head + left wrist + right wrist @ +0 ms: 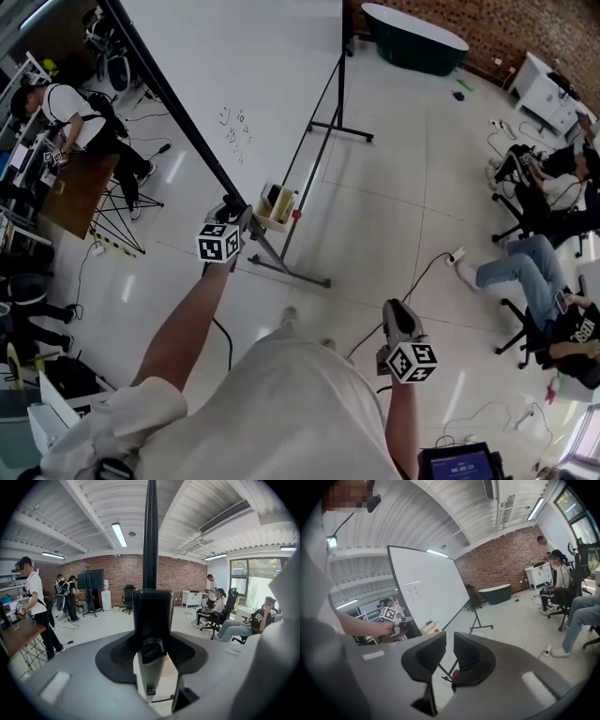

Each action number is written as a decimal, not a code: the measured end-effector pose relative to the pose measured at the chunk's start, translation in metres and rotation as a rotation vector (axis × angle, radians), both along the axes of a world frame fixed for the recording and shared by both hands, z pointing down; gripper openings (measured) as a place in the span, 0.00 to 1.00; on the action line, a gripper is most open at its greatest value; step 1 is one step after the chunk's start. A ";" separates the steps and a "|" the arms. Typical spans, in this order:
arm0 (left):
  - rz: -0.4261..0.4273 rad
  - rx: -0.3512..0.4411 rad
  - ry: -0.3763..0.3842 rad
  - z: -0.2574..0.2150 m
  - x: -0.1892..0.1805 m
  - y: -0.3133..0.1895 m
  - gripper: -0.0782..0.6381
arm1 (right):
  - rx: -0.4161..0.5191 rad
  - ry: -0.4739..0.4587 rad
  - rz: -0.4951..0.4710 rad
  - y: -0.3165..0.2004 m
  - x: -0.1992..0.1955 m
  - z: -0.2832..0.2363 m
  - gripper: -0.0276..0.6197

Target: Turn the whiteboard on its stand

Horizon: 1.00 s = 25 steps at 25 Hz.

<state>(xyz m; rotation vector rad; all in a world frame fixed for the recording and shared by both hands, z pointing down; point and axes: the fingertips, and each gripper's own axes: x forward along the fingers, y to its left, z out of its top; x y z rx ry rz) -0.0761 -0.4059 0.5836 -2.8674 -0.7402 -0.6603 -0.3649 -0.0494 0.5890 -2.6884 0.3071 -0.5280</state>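
Note:
The big whiteboard [253,66] leans on its black-legged stand [291,272], with small scribbles near its lower edge. My left gripper [236,214] is at the board's lower corner, shut on the black frame edge [150,536], which runs straight up between its jaws [151,620]. The right gripper view shows the white face of the whiteboard [426,588] and the left gripper [396,623] at its lower edge. My right gripper [396,309] hangs apart over the floor, to the right of the stand. Its jaws [449,644] stand nearly together with nothing between them.
A small tray [277,208] with markers hangs on the stand by the held corner. Seated people on office chairs [544,272] are at the right, a person at a wooden desk [75,112] at the left. A power strip [457,255] and cables lie on the floor.

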 end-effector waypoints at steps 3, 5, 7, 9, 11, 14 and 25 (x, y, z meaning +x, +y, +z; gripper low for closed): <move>-0.023 0.007 -0.002 0.000 -0.004 -0.005 0.40 | 0.011 0.006 -0.014 0.003 -0.006 0.001 0.12; -0.047 0.014 -0.012 0.001 -0.008 -0.010 0.40 | 0.012 0.003 -0.020 0.006 -0.011 0.004 0.12; -0.073 0.021 -0.029 0.001 -0.014 -0.013 0.40 | 0.014 0.002 -0.021 0.012 -0.017 0.005 0.12; -0.089 0.026 -0.040 -0.001 -0.018 -0.012 0.40 | 0.017 0.004 -0.018 0.020 -0.020 0.004 0.12; -0.099 0.026 -0.043 -0.004 -0.022 -0.009 0.40 | 0.018 0.006 -0.016 0.029 -0.021 0.001 0.12; -0.120 0.021 -0.049 -0.001 -0.036 -0.013 0.40 | 0.027 0.009 -0.022 0.032 -0.027 0.003 0.12; -0.119 0.012 -0.060 0.000 -0.087 0.011 0.40 | 0.056 0.001 -0.070 0.026 -0.045 0.013 0.12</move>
